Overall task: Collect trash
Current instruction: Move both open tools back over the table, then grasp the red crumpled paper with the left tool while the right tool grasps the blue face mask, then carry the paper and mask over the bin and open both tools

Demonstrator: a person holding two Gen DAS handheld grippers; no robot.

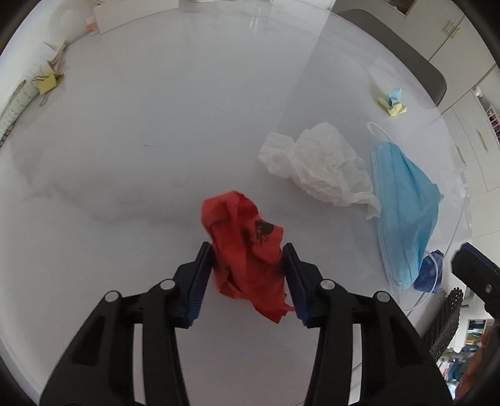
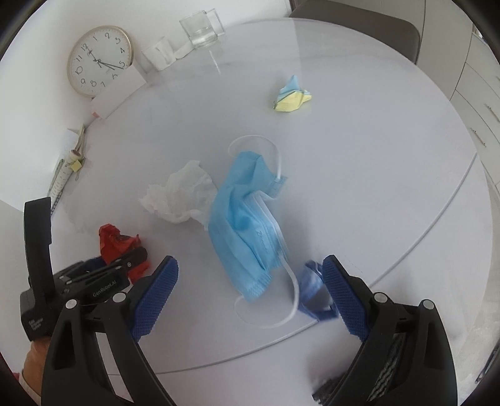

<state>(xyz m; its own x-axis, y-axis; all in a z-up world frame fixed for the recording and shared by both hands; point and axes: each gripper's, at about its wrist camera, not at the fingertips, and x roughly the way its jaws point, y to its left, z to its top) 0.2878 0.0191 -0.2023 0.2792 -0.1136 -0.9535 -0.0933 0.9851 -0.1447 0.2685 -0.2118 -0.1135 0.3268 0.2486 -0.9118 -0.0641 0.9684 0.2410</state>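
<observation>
On a round white table [image 1: 156,125], a crumpled red paper [image 1: 243,250] sits between the blue pads of my left gripper [image 1: 247,246], which press on both its sides. To its right lie a crumpled white tissue [image 1: 322,162], a blue face mask [image 1: 403,200], a dark blue scrap [image 1: 431,271] and a yellow-and-blue paper wad [image 1: 392,103]. My right gripper [image 2: 250,260] hangs open over the near end of the mask [image 2: 243,225], its right finger beside the dark blue scrap [image 2: 312,287]. The red paper [image 2: 112,240] shows at the left of this view.
A wall clock [image 2: 100,61], a glass mug [image 2: 203,28] and a plastic cup [image 2: 159,56] stand at the table's far side. Binder clips and notes [image 1: 50,82] lie far left. A grey chair [image 1: 406,47] stands behind. A black woven basket [image 1: 447,318] is beyond the table's right edge.
</observation>
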